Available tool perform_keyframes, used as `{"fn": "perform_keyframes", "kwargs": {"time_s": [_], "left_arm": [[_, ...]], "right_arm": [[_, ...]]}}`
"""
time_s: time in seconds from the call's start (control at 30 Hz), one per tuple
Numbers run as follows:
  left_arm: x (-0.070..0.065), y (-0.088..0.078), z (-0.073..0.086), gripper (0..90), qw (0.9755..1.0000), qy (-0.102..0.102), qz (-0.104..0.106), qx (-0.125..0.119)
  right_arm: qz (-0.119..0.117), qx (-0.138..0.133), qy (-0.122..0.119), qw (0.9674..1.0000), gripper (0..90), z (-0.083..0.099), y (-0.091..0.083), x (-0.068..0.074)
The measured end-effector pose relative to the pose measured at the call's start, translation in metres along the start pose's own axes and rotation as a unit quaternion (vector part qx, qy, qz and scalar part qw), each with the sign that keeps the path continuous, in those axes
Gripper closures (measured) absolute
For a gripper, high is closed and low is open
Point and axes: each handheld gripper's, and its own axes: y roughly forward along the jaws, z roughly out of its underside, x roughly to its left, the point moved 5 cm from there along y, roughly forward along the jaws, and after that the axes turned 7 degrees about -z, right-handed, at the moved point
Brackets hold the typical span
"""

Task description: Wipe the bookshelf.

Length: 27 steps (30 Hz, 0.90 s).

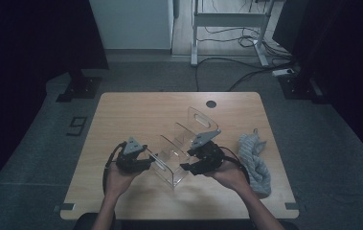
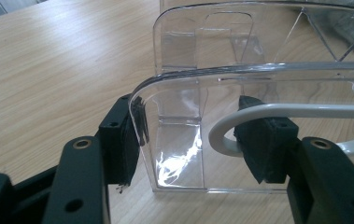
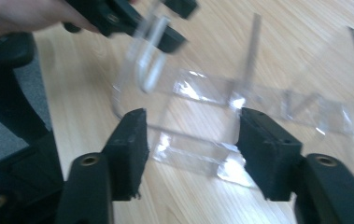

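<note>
Left gripper [image 2: 193,149] clamped across end wall of clear acrylic organizer [image 2: 258,84]; right gripper [image 3: 191,149] open, organizer just ahead, untouched.

Clear acrylic divided rack [image 1: 181,143]: transparent plastic, upright partition walls with rounded top corners, slot cut-out in tallest end wall. Stands upright on light wooden table [image 1: 136,115], about table's middle, running diagonally, low end toward table's near edge. White bent wire hook [image 2: 277,112] at low end wall.
</note>
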Motion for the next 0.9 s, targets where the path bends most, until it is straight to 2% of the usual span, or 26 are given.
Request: {"fn": "perform_keyframes", "kwargs": {"time_s": [0.33,0.53,0.67,0.73,0.9], "left_arm": [[0.009,-0.012,0.009,42.2,1.0000,0.004,0.004,0.002],[0.012,-0.014,0.013,38.6,0.9999,-0.012,0.007,-0.001],[0.012,-0.016,0.014,39.9,0.9999,-0.015,0.005,0.001],[0.013,-0.017,0.015,40.3,0.9998,-0.019,0.004,0.001],[0.017,-0.019,0.018,39.6,0.9994,-0.034,0.004,0.002]], "right_arm": [[0.055,0.007,0.035,0.9978,31.0,0.032,-0.024,-0.042],[0.089,0.008,0.064,0.9940,26.8,0.054,-0.043,-0.066],[0.119,0.012,0.088,0.9889,24.9,0.074,-0.059,-0.085],[0.139,0.014,0.105,0.9845,23.5,0.086,-0.067,-0.095],[0.168,0.013,0.141,0.9756,21.1,0.112,-0.080,-0.116]]}}
